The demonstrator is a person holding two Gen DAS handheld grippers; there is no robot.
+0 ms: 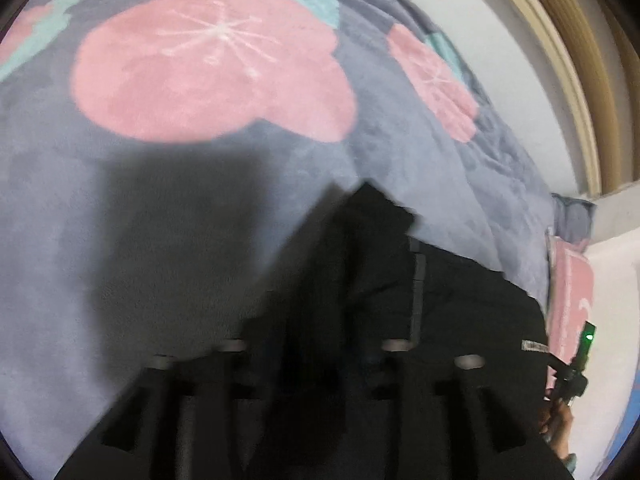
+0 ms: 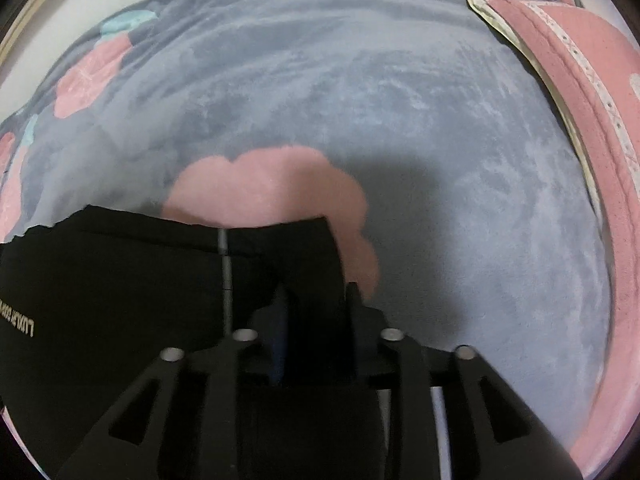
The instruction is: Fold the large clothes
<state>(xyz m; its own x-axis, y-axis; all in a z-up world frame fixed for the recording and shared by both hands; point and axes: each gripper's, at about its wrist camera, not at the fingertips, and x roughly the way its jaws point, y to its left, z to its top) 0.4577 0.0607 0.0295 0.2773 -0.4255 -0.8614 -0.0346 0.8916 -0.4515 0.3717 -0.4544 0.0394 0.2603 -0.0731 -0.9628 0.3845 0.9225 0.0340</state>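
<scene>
Both hand-held grippers, left (image 1: 320, 320) and right (image 2: 316, 312), are standing part-spread over the black garment (image 2: 120, 300); whether either is pinching cloth cannot be told. Advise gripping matching corners evenly.

A bedroom in a home.
A plush grey blanket (image 1: 200, 200) with pink flowers covers the bed, a pink pillow (image 2: 560, 80) at its edge, pale wall (image 1: 480, 40) behind.

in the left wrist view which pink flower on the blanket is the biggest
The central pink flower on the grey blanket, with white stamen lines and a teal leaf above it. The other flower, toward the right edge, is much smaller.
</scene>
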